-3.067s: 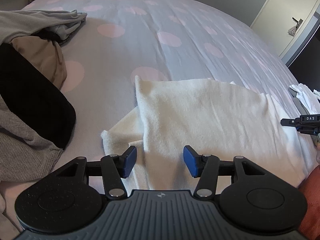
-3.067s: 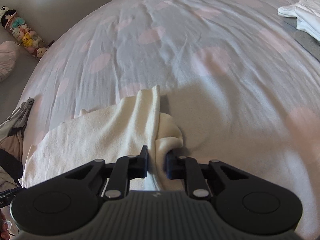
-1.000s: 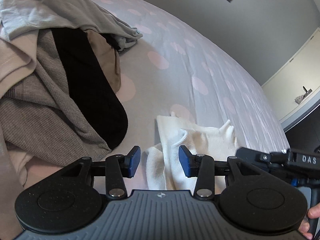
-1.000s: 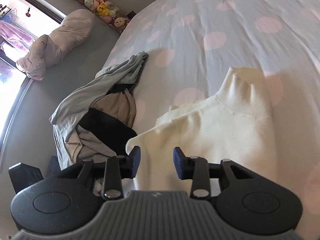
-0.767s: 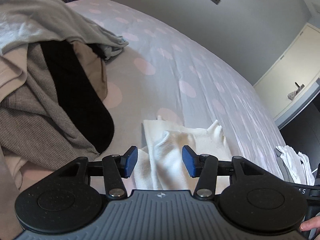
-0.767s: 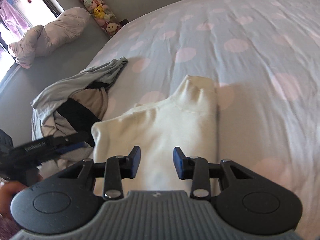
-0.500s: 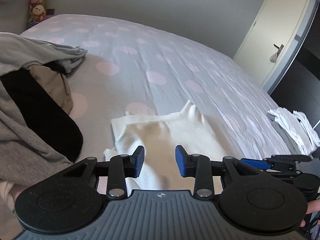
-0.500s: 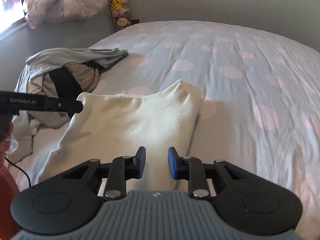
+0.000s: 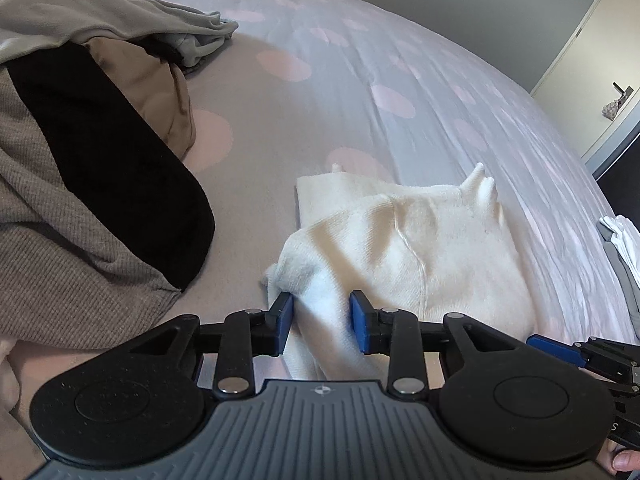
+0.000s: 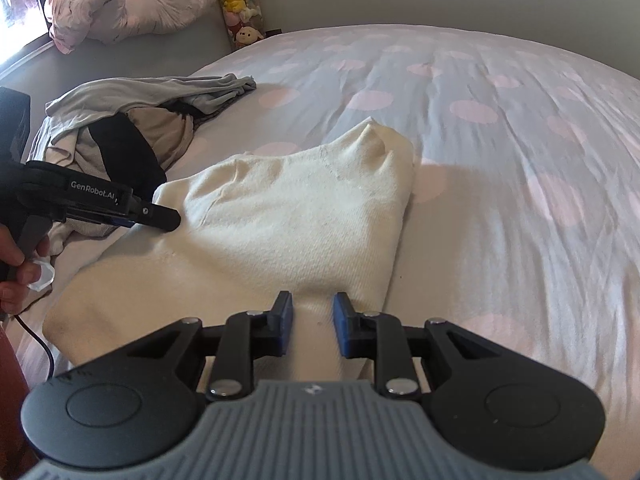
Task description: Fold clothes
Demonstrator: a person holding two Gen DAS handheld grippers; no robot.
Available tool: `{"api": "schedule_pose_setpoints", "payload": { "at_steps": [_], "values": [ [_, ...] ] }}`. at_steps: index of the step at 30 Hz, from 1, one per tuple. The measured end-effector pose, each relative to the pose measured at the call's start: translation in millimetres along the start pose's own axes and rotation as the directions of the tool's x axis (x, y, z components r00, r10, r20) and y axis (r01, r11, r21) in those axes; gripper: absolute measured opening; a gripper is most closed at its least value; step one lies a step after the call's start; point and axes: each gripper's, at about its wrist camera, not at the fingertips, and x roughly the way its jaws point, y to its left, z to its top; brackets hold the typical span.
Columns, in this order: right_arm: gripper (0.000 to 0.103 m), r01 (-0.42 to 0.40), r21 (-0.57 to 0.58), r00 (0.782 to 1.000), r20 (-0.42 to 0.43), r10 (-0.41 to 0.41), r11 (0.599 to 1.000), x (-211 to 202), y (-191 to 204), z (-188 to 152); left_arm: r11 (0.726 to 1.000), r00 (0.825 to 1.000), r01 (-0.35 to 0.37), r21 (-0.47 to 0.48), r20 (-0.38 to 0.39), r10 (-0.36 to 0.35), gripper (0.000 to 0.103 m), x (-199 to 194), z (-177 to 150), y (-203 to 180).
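Both hand-held grippers have dropped closer to the cream sweater (image 10: 304, 216) since the earlier frames, and their jaws have narrowed. From the left wrist view, the left hand-held gripper (image 9: 322, 322) has a bunched fold of the sweater (image 9: 408, 248) between its blue pads (image 9: 285, 322), the gap narrow and the cloth filling it. In the right wrist view, the right hand-held gripper (image 10: 311, 326) stands narrow too, with the sweater's near edge between its pads; whether those pads press the cloth cannot be told.

The sweater lies at the near middle of the bed (image 10: 500, 140), its lower part cut off behind both gripper bodies. Its knit is fine and ribbed-looking, soft, puckered into small peaks at 12 o'clock.

At 10 o'clock sits a pile of clothes (image 9: 92, 168): a waffle-knit grey-brown piece, a smooth black one, a tan one and a light grey one, overlapping so that their shapes cannot be separated. The bedcover is pale lilac with pink dots, faintly creased. At 3 o'clock in the left view a white folded garment (image 9: 624, 240) runs off the frame.

On the left gripper's side, seen from the right, white lettering reads "GenRobot.AI" (image 10: 94, 192). Plush toys (image 10: 240, 4) stand at the far wall, blurred.
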Motion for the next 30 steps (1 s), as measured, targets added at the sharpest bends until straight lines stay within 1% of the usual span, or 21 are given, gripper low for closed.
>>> {"api": "schedule_pose_setpoints", "payload": {
  "at_steps": [1, 4, 5, 7, 9, 10, 11, 13, 14, 15, 16, 18, 19, 21, 22, 25, 26, 28, 30],
  "values": [
    [0.025, -0.008, 0.012, 1.000, 0.007, 0.008, 1.000, -2, -2, -1, 1.000, 1.000, -0.010, -0.007, 0.015, 0.010, 0.029, -4, 0, 1],
    [0.025, -0.034, 0.064, 0.999, 0.027, 0.032, 0.997, -10, -9, -2, 0.997, 0.994, -0.047, -0.065, 0.095, 0.053, 0.030, -22, 0, 9],
    [0.026, -0.043, 0.082, 0.999, 0.033, 0.040, 0.996, -12, -11, -3, 0.994, 0.992, -0.032, -0.100, 0.121, 0.044, 0.030, -28, 0, 14],
    [0.026, -0.048, 0.107, 0.998, 0.049, 0.043, 0.993, -16, -15, -4, 0.985, 0.985, -0.025, -0.168, 0.163, 0.053, 0.030, -37, 0, 23],
    [0.028, -0.048, 0.129, 0.997, 0.068, 0.040, 0.991, -21, -19, -5, 0.975, 0.984, 0.002, -0.222, 0.175, 0.038, 0.030, -40, -1, 30],
    [0.031, -0.048, 0.127, 0.996, 0.077, 0.038, 0.991, -22, -19, -5, 0.969, 0.983, 0.015, -0.248, 0.182, 0.031, 0.030, -42, -1, 34],
    [0.031, -0.047, 0.125, 0.996, 0.087, 0.037, 0.991, -23, -18, -5, 0.963, 0.982, 0.029, -0.269, 0.187, 0.023, 0.030, -43, -1, 36],
    [0.031, -0.046, 0.121, 0.994, 0.106, 0.033, 0.992, -26, -18, -4, 0.971, 0.984, 0.054, -0.234, 0.178, -0.012, 0.030, -41, 0, 30],
    [0.031, -0.046, 0.104, 0.993, 0.115, 0.034, 0.994, -27, -15, -5, 0.980, 0.987, 0.031, -0.196, 0.159, 0.001, 0.030, -38, 1, 23],
    [0.029, -0.048, 0.087, 0.992, 0.118, 0.038, 0.995, -27, -13, -4, 0.987, 0.991, 0.000, -0.158, 0.135, 0.022, 0.030, -34, 2, 17],
    [0.023, -0.037, 0.070, 0.994, 0.101, 0.030, 0.997, -24, -10, -5, 0.991, 0.994, -0.023, -0.132, 0.102, 0.036, 0.030, -27, 3, 13],
    [0.018, -0.014, 0.035, 0.998, 0.065, 0.012, 0.999, -18, -4, -5, 0.995, 0.997, -0.067, -0.078, 0.036, 0.070, 0.030, -15, 3, 5],
    [0.018, -0.005, 0.031, 0.999, 0.050, 0.004, 1.000, -14, -4, -6, 0.993, 0.995, -0.099, -0.065, 0.006, 0.100, 0.035, -10, 2, 3],
    [0.018, 0.004, 0.028, 0.999, 0.034, -0.005, 1.000, -11, -4, -6, 0.990, 0.991, -0.132, -0.057, -0.003, 0.132, 0.042, -7, 1, 2],
    [0.018, 0.004, 0.031, 0.999, 0.034, -0.005, 1.000, -11, -5, -5, 0.988, 0.990, -0.142, -0.055, 0.000, 0.142, 0.043, -9, 1, 2],
    [0.018, 0.012, 0.058, 0.999, 0.052, -0.015, 0.998, -21, -9, -6, 0.984, 0.985, -0.172, -0.046, 0.020, 0.173, 0.041, -21, 1, -3],
    [0.019, 0.017, 0.067, 0.998, 0.056, -0.021, 0.998, -26, -11, -6, 0.983, 0.983, -0.180, -0.038, 0.034, 0.181, 0.040, -31, 0, -7],
    [0.022, 0.006, 0.071, 0.998, 0.060, -0.011, 0.997, -38, -11, -6, 0.988, 0.987, -0.153, -0.023, 0.042, 0.154, 0.039, -48, -2, -15],
    [0.022, 0.015, 0.030, 0.998, 0.062, -0.016, 0.999, -51, -5, -11, 0.997, 0.997, -0.077, 0.005, 0.019, 0.076, 0.039, -61, -4, -25]
  ]
}}
